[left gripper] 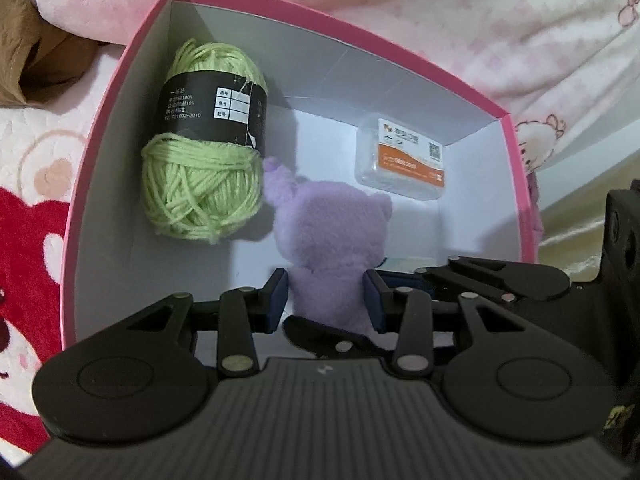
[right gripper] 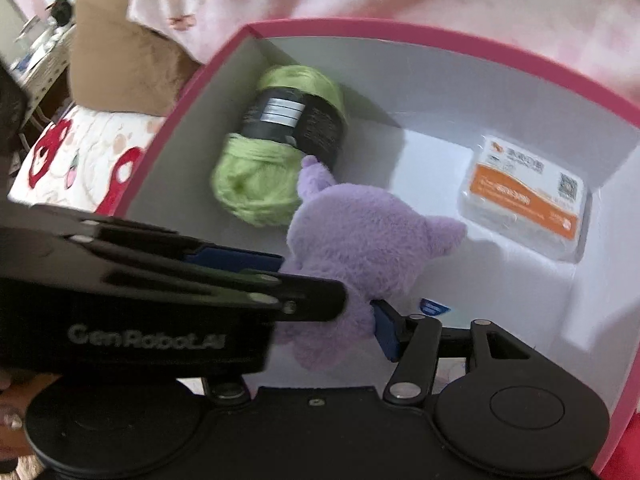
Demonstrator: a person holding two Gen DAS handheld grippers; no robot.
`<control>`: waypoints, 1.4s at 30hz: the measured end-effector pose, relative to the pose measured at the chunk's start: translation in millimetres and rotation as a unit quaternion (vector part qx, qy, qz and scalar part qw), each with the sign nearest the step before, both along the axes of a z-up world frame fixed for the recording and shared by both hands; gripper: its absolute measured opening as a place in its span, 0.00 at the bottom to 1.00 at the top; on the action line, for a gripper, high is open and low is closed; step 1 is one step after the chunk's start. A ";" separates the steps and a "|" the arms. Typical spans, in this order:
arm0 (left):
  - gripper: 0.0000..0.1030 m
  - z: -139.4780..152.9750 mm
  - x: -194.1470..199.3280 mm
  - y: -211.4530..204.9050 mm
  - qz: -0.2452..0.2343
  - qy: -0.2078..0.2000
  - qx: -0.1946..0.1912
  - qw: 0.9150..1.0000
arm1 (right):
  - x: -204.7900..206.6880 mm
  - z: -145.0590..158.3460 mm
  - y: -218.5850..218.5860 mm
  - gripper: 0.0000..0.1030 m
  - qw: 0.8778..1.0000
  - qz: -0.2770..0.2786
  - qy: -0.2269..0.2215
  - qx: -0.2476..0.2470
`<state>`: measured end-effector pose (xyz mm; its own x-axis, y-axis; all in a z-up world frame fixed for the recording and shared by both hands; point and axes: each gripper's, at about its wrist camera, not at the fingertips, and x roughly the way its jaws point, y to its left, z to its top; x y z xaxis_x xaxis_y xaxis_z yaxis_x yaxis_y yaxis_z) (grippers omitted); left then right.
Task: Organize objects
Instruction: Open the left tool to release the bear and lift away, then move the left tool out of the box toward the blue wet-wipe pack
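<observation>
While the purple plush toy [left gripper: 332, 236] hangs over the white floor of the pink box [left gripper: 120, 92], the left gripper [left gripper: 327, 300] has it pinched at the lower body, its 2 blue pads pressing into the fur from either side with the jaws drawn fairly narrow. The toy's head points away from that camera, and 1 raised arm reaches up beside the green yarn ball [left gripper: 206, 148].

From the right wrist view, the right gripper [right gripper: 332, 312] sits against the same plush toy [right gripper: 360, 236]. Its blue right-hand finger [right gripper: 386, 330] touches the fur at the toy's lower edge. The other finger is hidden behind the black body of the left gripper [right gripper: 132, 292], which crosses that view, so I cannot tell whether these jaws are clamped on the toy or merely stand around it.

The yarn ball [right gripper: 276, 148], wrapped in a black paper band, lies along the left wall of the box [right gripper: 400, 30], near its far corner. A clear plastic case [left gripper: 400, 160] with an orange-and-white label rests on the floor near the right wall, apart from the toy. The box stands on pink patterned bedding [left gripper: 500, 32], with a red-and-white blanket [left gripper: 28, 248] at its left.
</observation>
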<state>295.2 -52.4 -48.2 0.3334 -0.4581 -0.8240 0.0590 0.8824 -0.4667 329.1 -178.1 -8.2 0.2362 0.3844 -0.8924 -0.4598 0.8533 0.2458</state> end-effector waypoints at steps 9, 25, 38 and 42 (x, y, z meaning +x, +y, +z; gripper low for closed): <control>0.46 32.4 -22.2 4.4 -0.018 -0.050 0.047 0.997 | -37.4 30.2 -27.8 0.66 0.998 -0.006 -0.063 0.003; 0.57 132.0 -113.2 -1.8 -0.080 -0.083 0.092 0.989 | -154.2 150.2 -64.3 0.70 0.983 0.032 -0.179 0.018; 0.66 155.2 -175.5 -15.3 -0.112 -0.075 0.124 0.983 | -207.9 166.0 -100.1 0.71 0.989 0.046 -0.137 0.006; 0.66 141.3 -185.7 -21.7 -0.117 -0.059 0.121 0.984 | -214.7 163.7 -110.7 0.71 0.992 0.037 -0.123 0.007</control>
